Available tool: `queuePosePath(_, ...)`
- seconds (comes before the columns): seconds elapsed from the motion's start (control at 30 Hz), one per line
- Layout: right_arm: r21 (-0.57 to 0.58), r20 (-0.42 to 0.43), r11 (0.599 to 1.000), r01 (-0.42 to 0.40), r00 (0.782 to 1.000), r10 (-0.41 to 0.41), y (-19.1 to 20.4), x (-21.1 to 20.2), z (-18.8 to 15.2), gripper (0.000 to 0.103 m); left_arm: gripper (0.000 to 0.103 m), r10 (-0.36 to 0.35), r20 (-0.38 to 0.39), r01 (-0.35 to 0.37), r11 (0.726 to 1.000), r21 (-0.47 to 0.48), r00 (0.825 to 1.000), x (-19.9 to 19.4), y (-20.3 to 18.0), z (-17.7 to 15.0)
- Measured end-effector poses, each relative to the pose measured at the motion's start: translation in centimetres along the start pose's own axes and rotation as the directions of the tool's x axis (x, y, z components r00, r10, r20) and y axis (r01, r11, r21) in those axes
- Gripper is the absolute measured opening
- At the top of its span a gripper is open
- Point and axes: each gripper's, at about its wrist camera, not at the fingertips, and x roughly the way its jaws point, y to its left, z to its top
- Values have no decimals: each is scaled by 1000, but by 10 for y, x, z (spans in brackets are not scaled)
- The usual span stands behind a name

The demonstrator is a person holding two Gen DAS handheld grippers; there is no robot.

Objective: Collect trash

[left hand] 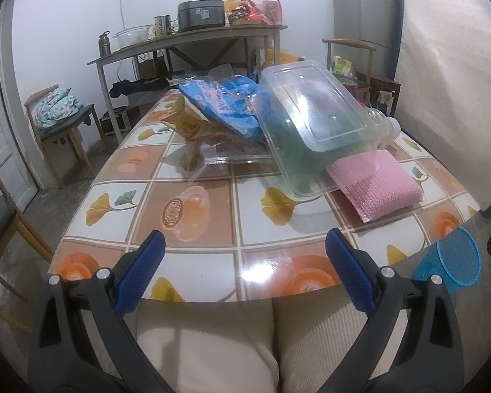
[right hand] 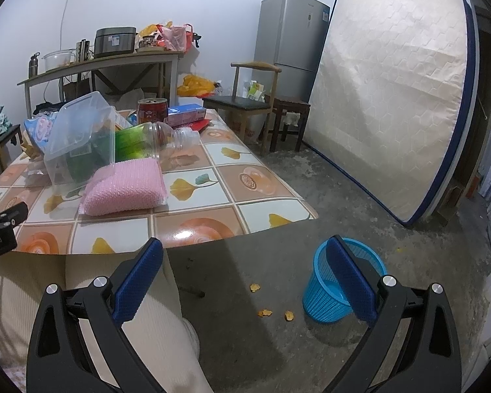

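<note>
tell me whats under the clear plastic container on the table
The clear plastic container lies tilted over a green-labelled bottle, its near edge overlapping the pink bubble-wrap pad. Anything deeper beneath is blurred.

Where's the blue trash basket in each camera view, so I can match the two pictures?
Left wrist view: blue trash basket at the far right edge, on the floor beyond the table's corner.
Right wrist view: it is lower right, partly behind the right tongs' finger.
Shared landmark: the pink bubble-wrap pad on the table.

The person is wearing cream ribbed trousers (left hand: 245,344), and each black-framed gripper (right hand: 245,275) is showing blue textured pads (left hand: 140,271) and silver screws.
</note>
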Motion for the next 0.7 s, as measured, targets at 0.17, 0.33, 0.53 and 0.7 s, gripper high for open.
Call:
queuePosePath(0.17,1,-1,1000,-1,1000,1,1,0,0,97,95,-5,-6,5,1000,11,1000,0,-4,-1)
queuePosePath(0.33,1,-3,1000,-6,1000,6,1,-1,0,97,95,-4,-8,4,1000,8,1000,1,-4,-1)
queuePosePath(0.53,-4,-6,1000,-8,1000,8,3,0,-1,97,95,-4,-19,5,1000,5,1000,4,-3,-2)
queuePosePath(0.7,-4,-12,1000,-9,1000,9,5,3,-1,97,95,-2,-35,2,1000,4,999,8,-2,-2)
